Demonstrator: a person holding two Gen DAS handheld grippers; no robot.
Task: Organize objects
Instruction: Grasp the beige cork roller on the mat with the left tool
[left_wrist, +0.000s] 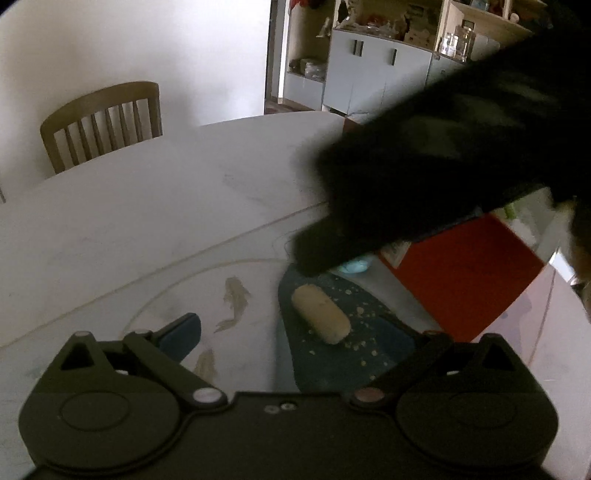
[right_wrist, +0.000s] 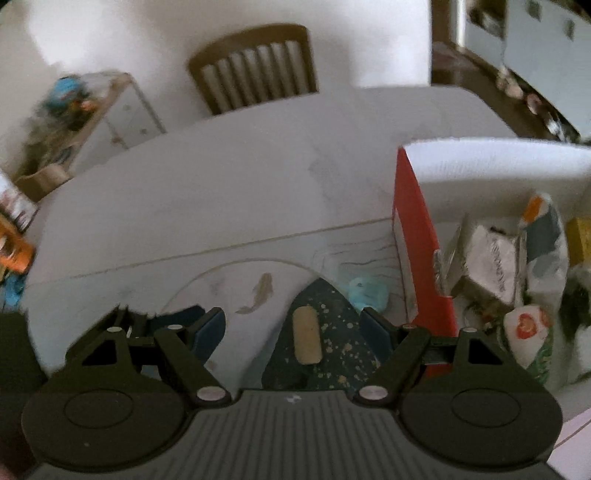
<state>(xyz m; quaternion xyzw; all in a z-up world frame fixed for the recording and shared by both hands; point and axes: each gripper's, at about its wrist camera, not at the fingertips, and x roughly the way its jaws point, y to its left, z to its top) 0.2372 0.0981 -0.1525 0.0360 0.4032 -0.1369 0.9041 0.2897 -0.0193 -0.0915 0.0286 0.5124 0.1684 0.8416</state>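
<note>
Far left in the right wrist view stands one shelf (right_wrist: 110, 110) cluttered with odds and ends, well apart from the work. One wooden chair (right_wrist: 255, 62) is tucked at the far side of the white table (right_wrist: 184, 192), out of the way. On the near tabletop two painted fish show in the left wrist view, one (left_wrist: 234, 301) nearer the middle.

The left gripper (left_wrist: 295, 332) hangs low over the table with its jaws spread wide and nothing between them; only its left pad is clear to see, the right one merges with the dark mat. It seems to be waiting its turn beside the mat.

One dark speckled mat (right_wrist: 321, 332) lies on the table, scattered with pale crumbs, and one beige roll (right_wrist: 306, 336) rests on it, probably left there as the next thing to pick up. The right gripper (right_wrist: 295, 328) is also wide open and empty, its two blue pads straddling the roll from above without touching it, which reads as a line-up for a grasp.

Just beyond the mat sits one pale blue lump (right_wrist: 367, 293). To the right stands one red box (right_wrist: 417, 258), open-topped and holding several packets, likely the place where things are gathered
</note>
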